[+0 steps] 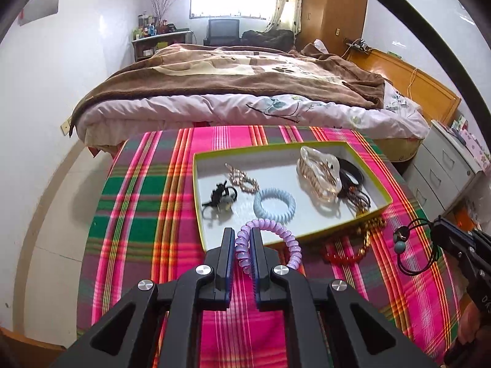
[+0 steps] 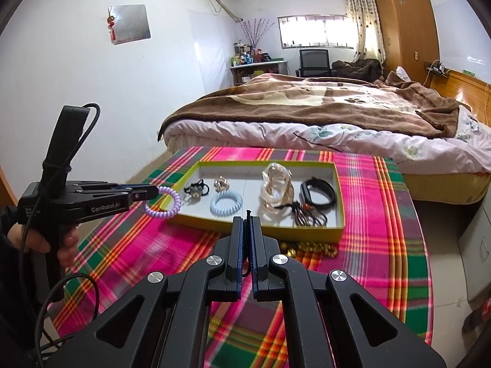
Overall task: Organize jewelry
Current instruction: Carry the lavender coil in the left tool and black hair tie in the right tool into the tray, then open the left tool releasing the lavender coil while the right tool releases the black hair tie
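Note:
My left gripper (image 1: 242, 234) is shut on a purple spiral hair tie (image 1: 267, 245) and holds it above the near edge of a yellow-rimmed shallow box (image 1: 196, 190). The same gripper (image 2: 155, 191) and tie (image 2: 164, 204) show at the left of the right wrist view. My right gripper (image 2: 247, 224) is shut on a thin black elastic cord (image 2: 248, 214); the left wrist view shows that cord with a blue bead (image 1: 402, 245) hanging from the gripper (image 1: 437, 228). The box (image 2: 337, 190) holds a blue spiral tie (image 1: 274, 205), a clear claw clip (image 1: 320, 174), a black band (image 1: 353, 171) and small clips.
The box lies on a pink, green and orange plaid tablecloth (image 1: 138, 214). A gold chain (image 1: 368, 230) and red beads (image 1: 343, 256) lie on the cloth by the box's near right corner. A bed (image 1: 230, 92) stands behind the table, white drawers (image 1: 445, 168) to the right.

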Demonstrator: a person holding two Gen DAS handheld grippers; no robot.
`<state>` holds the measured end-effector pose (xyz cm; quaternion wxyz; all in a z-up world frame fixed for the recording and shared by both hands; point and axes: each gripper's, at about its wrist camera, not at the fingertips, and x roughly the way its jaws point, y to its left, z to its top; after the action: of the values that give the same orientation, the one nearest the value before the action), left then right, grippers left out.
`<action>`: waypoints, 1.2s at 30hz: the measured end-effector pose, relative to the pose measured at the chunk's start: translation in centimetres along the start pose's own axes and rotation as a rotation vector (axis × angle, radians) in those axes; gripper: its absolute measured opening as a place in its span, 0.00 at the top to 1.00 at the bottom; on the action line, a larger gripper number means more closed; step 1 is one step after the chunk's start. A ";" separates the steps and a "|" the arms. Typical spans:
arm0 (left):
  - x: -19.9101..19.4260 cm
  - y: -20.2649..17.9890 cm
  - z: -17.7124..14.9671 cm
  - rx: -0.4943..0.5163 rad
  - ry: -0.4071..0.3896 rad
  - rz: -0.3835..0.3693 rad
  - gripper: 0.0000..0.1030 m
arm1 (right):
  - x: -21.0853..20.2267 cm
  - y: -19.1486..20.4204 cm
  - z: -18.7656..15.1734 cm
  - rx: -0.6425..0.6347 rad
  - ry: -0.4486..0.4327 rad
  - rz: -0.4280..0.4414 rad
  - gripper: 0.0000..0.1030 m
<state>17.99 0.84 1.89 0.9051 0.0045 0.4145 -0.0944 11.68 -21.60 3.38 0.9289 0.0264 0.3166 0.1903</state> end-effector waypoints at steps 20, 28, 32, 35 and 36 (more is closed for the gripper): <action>6.3 0.7 4.0 -0.020 0.048 -0.028 0.91 | 7.8 -0.3 2.8 0.038 0.054 -0.004 0.96; 8.7 1.1 3.4 -0.026 0.089 -0.027 0.91 | 10.7 -0.3 2.6 0.039 0.095 -0.011 0.96; 9.5 1.1 3.2 -0.023 0.104 -0.027 0.91 | 11.6 -0.4 2.3 0.041 0.113 -0.013 0.96; 10.0 1.2 3.1 -0.021 0.112 -0.022 0.91 | 12.3 -0.6 1.9 0.039 0.130 -0.020 0.96; 10.0 1.3 3.0 -0.019 0.112 -0.019 0.91 | 12.5 -0.6 1.8 0.036 0.137 -0.025 0.96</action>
<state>26.84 0.15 -3.75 0.8796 -0.0028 0.4653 -0.0986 22.06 -17.40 -2.52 0.9067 0.0259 0.3832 0.1743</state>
